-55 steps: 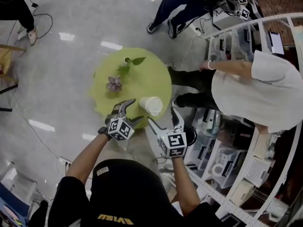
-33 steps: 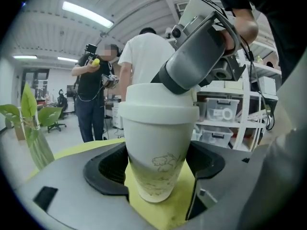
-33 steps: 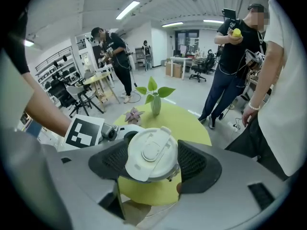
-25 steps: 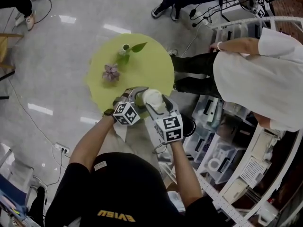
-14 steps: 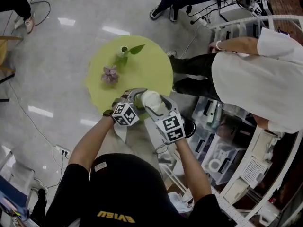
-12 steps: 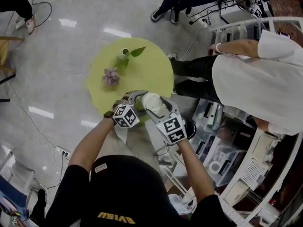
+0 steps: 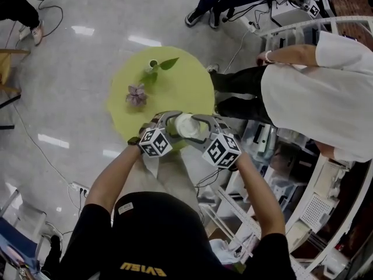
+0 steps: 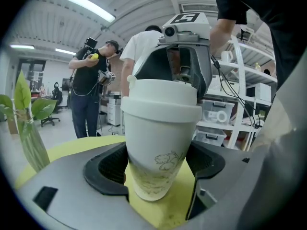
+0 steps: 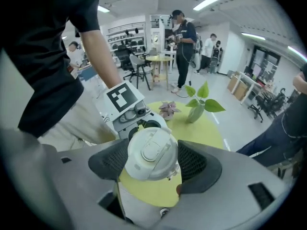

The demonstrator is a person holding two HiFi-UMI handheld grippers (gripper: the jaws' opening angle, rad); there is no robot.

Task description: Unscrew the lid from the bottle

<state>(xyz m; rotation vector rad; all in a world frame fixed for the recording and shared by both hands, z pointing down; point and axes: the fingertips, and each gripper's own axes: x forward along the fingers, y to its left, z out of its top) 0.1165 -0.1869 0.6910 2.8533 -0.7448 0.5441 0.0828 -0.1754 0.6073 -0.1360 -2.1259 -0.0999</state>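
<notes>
White bottle, one only, stands at the 5 o'clock edge of the lime desk. The left hand-held gripper reaches in nearly level from 7 o'clock, its pads clamped on the bottle's body. The right hand-held gripper tilts steeply down from 4 o'clock, its jaws pressed on the single lid. One purple flower sits at 9 o'clock and one leafy vase at 12.

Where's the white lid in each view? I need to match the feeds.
Head view: lid at the green table's near edge, mid-frame.
Left gripper view: lid centre, topping the bottle.
Right gripper view: lid lower centre, seen from above.
Shared landmark: the leaf vase.
</notes>
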